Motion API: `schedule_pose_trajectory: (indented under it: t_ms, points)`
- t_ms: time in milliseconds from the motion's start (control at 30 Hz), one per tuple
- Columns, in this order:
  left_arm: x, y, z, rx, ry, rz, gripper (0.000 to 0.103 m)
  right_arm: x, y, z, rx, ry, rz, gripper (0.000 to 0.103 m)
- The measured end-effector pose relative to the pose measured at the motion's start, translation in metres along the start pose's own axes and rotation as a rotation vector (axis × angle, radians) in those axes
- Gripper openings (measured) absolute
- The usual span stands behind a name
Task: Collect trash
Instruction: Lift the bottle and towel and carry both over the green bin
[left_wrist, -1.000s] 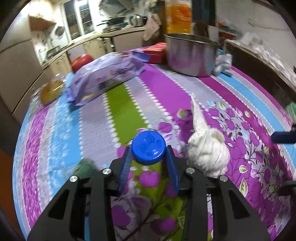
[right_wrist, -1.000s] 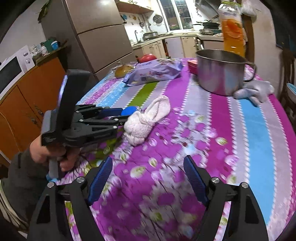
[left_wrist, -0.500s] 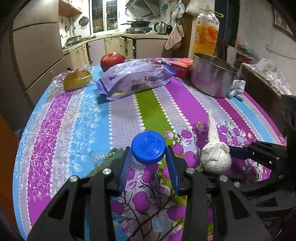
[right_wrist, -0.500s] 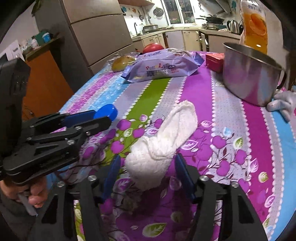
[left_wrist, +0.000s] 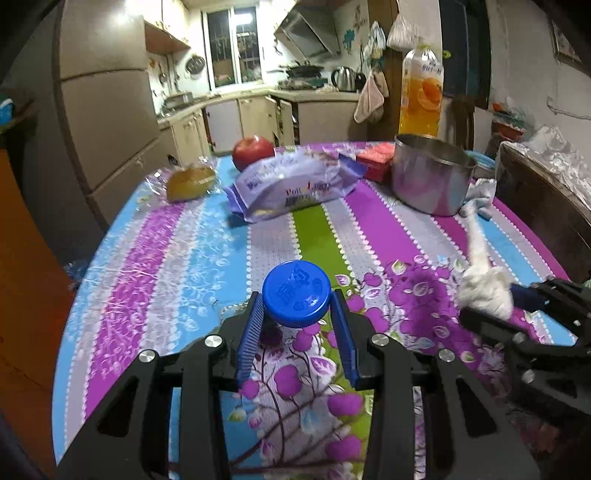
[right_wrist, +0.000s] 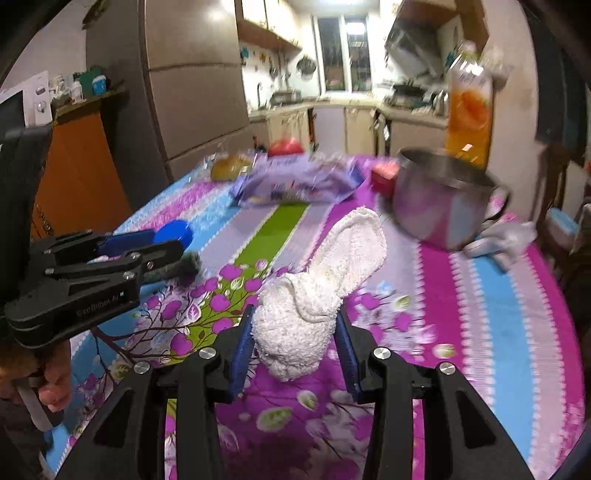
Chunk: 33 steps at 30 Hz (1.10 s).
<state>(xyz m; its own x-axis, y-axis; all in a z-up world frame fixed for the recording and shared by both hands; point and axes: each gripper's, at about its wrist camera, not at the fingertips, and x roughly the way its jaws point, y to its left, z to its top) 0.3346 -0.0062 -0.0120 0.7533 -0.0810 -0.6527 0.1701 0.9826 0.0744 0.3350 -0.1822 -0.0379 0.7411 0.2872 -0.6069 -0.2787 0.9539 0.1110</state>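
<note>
The left gripper (left_wrist: 297, 314) was clamped on a blue bottle cap (left_wrist: 296, 298), its ribbed blue pads pressed against the cap's two sides; the cap hung above the near part of the table (left_wrist: 155, 266), over the flowered cloth, with its top face turned toward the camera. The right gripper (right_wrist: 293, 334) had just been closing, and its pads now pinched a white rolled cloth (right_wrist: 317, 299) by its knotted lower end; the looser end of the cloth stood up and away from the fingers, and the bundle seemed raised off the cloth-covered surface, though the blur left that uncertain. In the left wrist view the same white bundle showed near the right edge of the table, caught in the black frame of the other tool. In the right wrist view a hand (right_wrist: 55, 384) gripped the handle of the left tool at the near left corner, and something dark and fuzzy (right_wrist: 186, 264) lay just beyond that tool's tips; what it was I could not tell. Toward the far edge of the table lay a purple packet (left_wrist: 295, 186); beside it, nearer the far left corner, a wrapped bun (left_wrist: 190, 181) and a red apple (left_wrist: 253, 151); a steel pot (left_wrist: 430, 177) stood at the far right, with a red box (left_wrist: 376, 162) just left of it, a pale rag (left_wrist: 480, 195) touching its right side, and an orange juice bottle (left_wrist: 421, 92) behind it.
</note>
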Motion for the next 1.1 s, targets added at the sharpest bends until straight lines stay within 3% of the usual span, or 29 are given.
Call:
schedule_pose_trajectory:
  t_ms: [133, 467, 733, 1100]
  points:
    - [-0.031, -0.017, -0.004, -0.013, -0.066, 0.019, 0.036, -0.041, -0.003, -0.005, 0.0, -0.082, -0.048, 0.042]
    - [-0.089, -0.059, -0.015, -0.052, -0.185, -0.028, 0.036, -0.125, -0.011, -0.026, 0.007, -0.203, -0.151, 0.042]
    - [-0.113, -0.093, -0.014, -0.044, -0.221, -0.076, 0.036, -0.177, -0.036, -0.044, 0.052, -0.248, -0.204, 0.042]
    - [-0.136, -0.166, -0.008, 0.022, -0.254, -0.177, 0.036, -0.259, -0.089, -0.073, 0.116, -0.286, -0.32, 0.042]
